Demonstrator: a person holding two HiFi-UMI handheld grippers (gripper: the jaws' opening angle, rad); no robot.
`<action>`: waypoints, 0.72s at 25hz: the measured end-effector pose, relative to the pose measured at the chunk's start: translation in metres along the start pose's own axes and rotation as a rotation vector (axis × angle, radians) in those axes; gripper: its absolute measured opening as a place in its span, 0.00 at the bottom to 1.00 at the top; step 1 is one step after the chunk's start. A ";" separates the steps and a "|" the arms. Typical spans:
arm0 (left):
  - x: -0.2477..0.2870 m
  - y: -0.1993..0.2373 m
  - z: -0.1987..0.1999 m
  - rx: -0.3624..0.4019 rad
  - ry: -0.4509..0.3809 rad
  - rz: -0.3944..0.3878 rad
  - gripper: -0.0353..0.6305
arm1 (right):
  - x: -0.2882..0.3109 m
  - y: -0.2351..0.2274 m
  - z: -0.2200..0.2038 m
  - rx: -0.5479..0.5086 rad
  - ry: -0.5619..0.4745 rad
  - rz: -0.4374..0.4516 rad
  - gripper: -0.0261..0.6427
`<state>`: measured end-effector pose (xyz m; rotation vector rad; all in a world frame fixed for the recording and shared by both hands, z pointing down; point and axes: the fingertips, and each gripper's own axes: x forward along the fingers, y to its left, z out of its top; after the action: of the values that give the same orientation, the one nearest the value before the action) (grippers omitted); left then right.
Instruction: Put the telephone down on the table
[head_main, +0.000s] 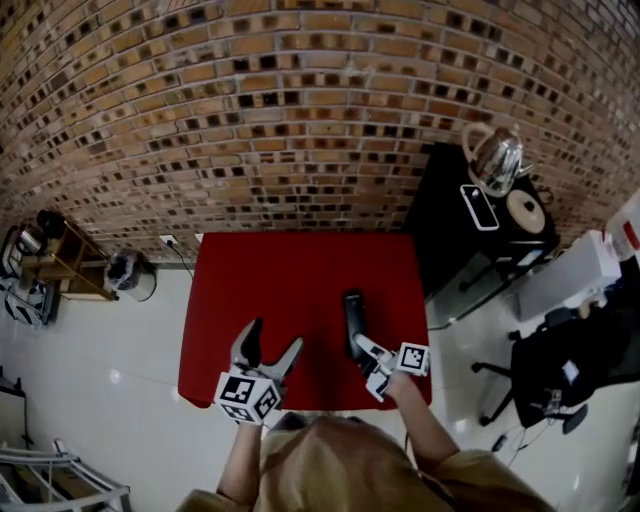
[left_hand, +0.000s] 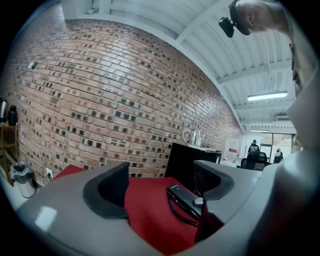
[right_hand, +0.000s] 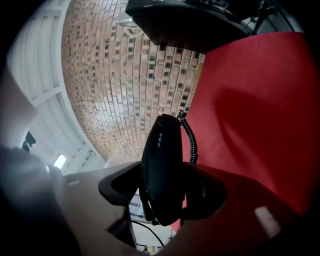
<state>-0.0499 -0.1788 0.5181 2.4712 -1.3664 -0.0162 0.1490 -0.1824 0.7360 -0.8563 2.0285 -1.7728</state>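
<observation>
A black telephone handset (head_main: 354, 318) with a coiled cord is held over the right part of the red table (head_main: 250, 290). My right gripper (head_main: 368, 353) is shut on its near end. In the right gripper view the telephone (right_hand: 161, 165) fills the space between the jaws, and its cord (right_hand: 191, 140) trails toward the red table (right_hand: 260, 100). My left gripper (head_main: 268, 352) stands open over the table's front left with nothing between its fingers. In the left gripper view the telephone (left_hand: 184, 200) shows ahead on the right, above the red table (left_hand: 147, 210).
A brick wall (head_main: 300, 110) runs behind the table. To the right stands a black cabinet (head_main: 470, 225) with a kettle (head_main: 495, 155) on top, and an office chair (head_main: 555, 365) lies beyond. A wooden shelf (head_main: 60, 255) and a bin (head_main: 128, 272) are at the left.
</observation>
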 end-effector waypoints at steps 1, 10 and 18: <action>0.003 0.000 0.001 0.004 0.007 -0.014 0.64 | 0.002 -0.012 0.003 0.006 -0.001 -0.033 0.40; 0.007 0.018 0.006 0.003 0.030 -0.032 0.64 | 0.011 -0.060 0.008 0.174 -0.081 -0.182 0.40; 0.010 0.019 -0.004 -0.018 0.048 -0.043 0.64 | 0.009 -0.076 0.022 0.126 -0.124 -0.258 0.40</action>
<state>-0.0599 -0.1954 0.5286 2.4691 -1.2881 0.0207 0.1722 -0.2093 0.8073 -1.1998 1.7742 -1.9032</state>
